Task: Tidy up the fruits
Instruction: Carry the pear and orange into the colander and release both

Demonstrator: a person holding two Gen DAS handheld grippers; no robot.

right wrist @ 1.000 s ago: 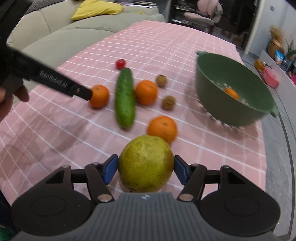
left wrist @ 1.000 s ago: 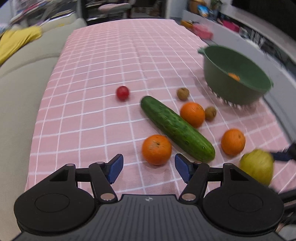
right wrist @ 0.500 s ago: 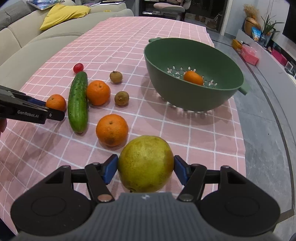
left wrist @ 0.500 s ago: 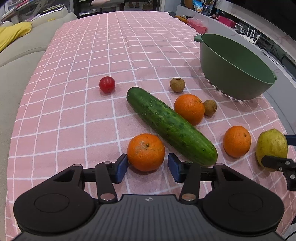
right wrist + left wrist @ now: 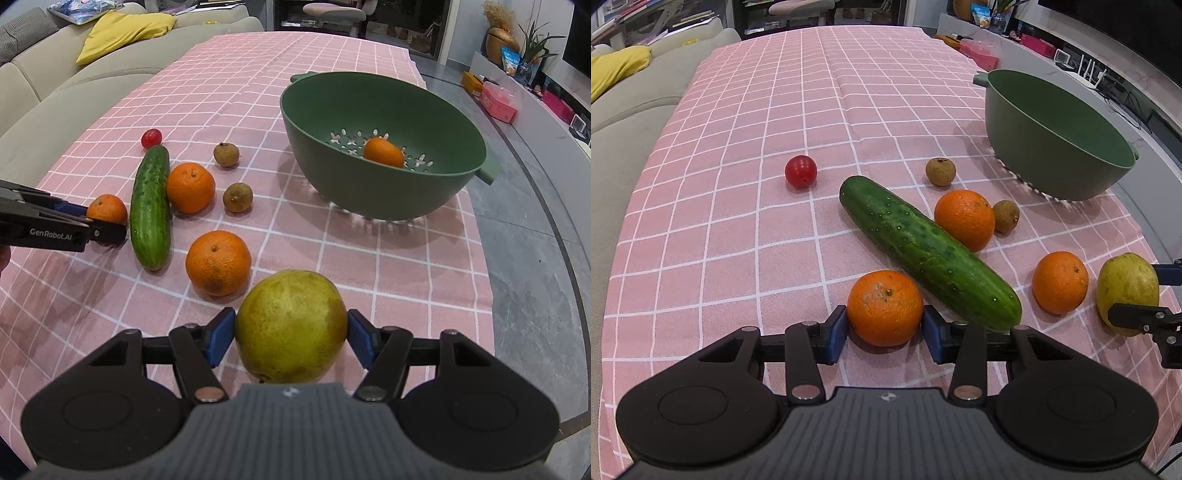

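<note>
My left gripper (image 5: pixel 884 326) sits low on the pink checked tablecloth, its jaws closing, blue pads touching both sides of a near orange (image 5: pixel 884 304). That orange (image 5: pixel 107 208) lies left of the cucumber (image 5: pixel 150 206). A yellow-green pear (image 5: pixel 291 321) hangs just above the cloth with my right gripper (image 5: pixel 291 334) shut on it. The pear (image 5: pixel 1123 288) also shows at the right edge of the left wrist view. The green colander bowl (image 5: pixel 384 184) stands beyond, with one orange (image 5: pixel 383 152) inside.
Two more oranges (image 5: pixel 964 219) (image 5: pixel 1060 282), two small brown fruits (image 5: pixel 940 171) (image 5: pixel 1005 215) and a red tomato (image 5: pixel 800 171) lie around the cucumber (image 5: pixel 929 253). A sofa borders the table's left side. The table's right edge drops to the floor.
The left jaws have narrowed from wide apart onto the near orange, and the gripper has come closer to it. The right gripper with the pear swung toward the bowl, then held still.
</note>
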